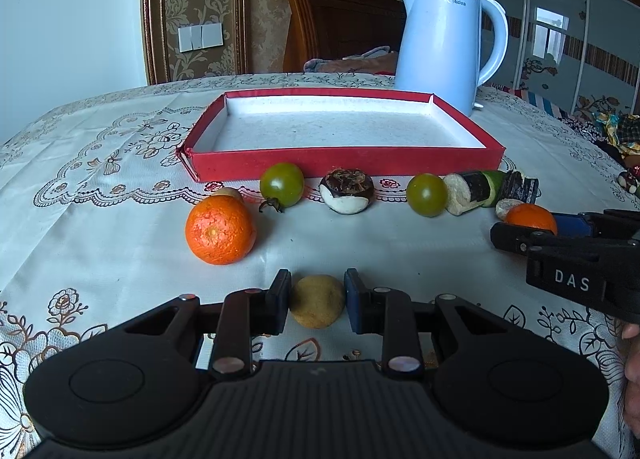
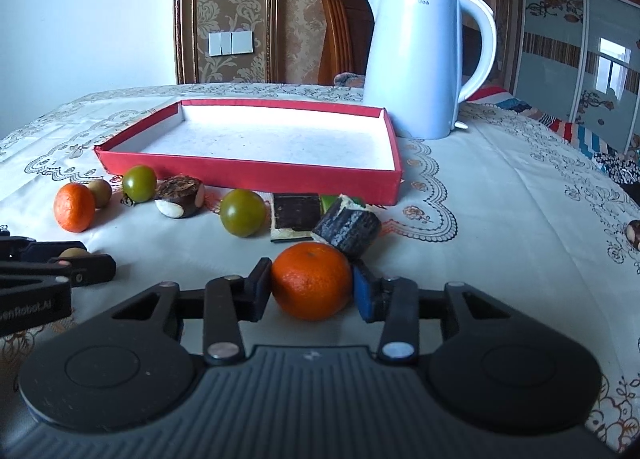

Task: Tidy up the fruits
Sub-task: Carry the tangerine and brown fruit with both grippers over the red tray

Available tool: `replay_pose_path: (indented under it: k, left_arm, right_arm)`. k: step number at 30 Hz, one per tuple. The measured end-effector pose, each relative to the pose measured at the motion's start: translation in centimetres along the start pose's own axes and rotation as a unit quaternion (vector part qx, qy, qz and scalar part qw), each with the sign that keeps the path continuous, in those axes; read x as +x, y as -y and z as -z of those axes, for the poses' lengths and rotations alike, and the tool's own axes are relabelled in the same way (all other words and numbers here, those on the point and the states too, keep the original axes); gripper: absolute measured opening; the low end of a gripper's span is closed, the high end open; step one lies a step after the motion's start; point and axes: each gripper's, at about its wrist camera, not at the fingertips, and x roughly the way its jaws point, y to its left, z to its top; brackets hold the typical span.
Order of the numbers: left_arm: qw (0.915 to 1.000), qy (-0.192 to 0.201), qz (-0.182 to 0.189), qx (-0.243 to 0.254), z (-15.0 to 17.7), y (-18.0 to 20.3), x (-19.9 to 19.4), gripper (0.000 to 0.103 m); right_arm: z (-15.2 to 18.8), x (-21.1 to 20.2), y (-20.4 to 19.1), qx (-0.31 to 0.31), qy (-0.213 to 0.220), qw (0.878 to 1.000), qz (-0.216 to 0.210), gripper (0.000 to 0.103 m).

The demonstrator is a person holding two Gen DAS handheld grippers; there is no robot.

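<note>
My left gripper [image 1: 317,301] has its pads around a small tan round fruit [image 1: 317,302] on the tablecloth, touching or nearly touching its sides. My right gripper [image 2: 313,286] is closed on a small orange [image 2: 312,279]; that orange also shows in the left wrist view [image 1: 530,219]. A second orange [image 1: 220,230] lies at the left, with another tan fruit [image 1: 229,192] behind it. Two green tomatoes [image 1: 282,184] [image 1: 427,195], a dark water chestnut [image 1: 347,191] and sugarcane pieces [image 1: 474,191] lie in a row before the empty red tray [image 1: 344,163].
A pale blue electric kettle [image 1: 444,47] stands behind the tray's right corner. A wooden chair [image 1: 336,23] is behind the table. Another dark fruit [image 2: 634,233] lies at the far right table edge. The floral tablecloth [image 1: 100,163] covers the table.
</note>
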Motion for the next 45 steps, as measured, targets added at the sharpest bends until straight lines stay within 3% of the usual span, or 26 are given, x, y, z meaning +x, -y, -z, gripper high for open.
replay_pose_path:
  k: [13,29,40,45]
  left_arm:
    - [0.9999,0.008,-0.013,0.006,-1.6,-0.8,-0.2,0.028]
    - [0.9995,0.026,-0.013,0.008,-3.6,-0.3,0.9,0.028]
    - [0.9982,0.055,-0.025,0.006,-7.6,-0.3,2.7,0.028]
    - [0.9989,0.034,-0.033,-0.005,-9.2,-0.8,5.3,0.028]
  right_arm:
    - [0.1,-0.9,-0.5,-0.006,0.02,1.0,-0.002,0.04]
    - [-2.3,-1.0,-1.6,-0.02,0.052,0.998,-0.007,0.04]
    - [-5.2,1.8,-1.1,-0.013,0.048,0.999,0.004,0.04]
    - [-6.6,4.0,-0.4,-0.005,0.043,0.999,0.014,0.04]
